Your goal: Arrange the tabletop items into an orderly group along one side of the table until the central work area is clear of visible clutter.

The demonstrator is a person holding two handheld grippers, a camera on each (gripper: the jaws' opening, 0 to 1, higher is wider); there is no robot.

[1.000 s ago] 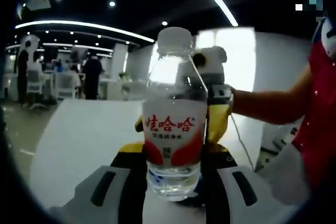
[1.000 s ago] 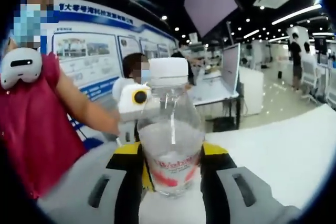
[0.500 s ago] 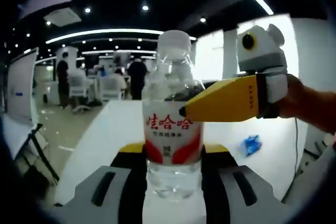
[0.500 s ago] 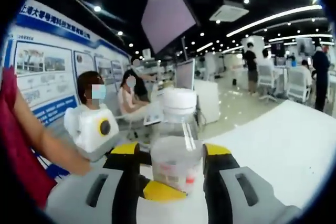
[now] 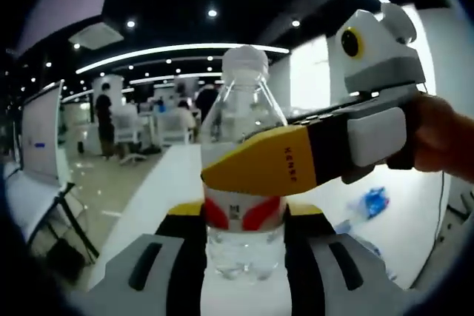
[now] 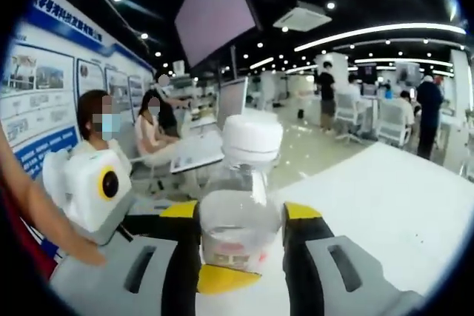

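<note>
left gripper view: blue scrap [image 5: 374,202] on table [image 5: 159,190] | both tools clamp bottle [image 5: 243,183]

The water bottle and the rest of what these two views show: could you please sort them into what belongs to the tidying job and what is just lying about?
Belongs to the job:
- water bottle, between both tools' jaws
- left tool
- right tool
- white table

Just lying about:
- blue crumpled item on the table
- office chairs
- hanging screen
</note>
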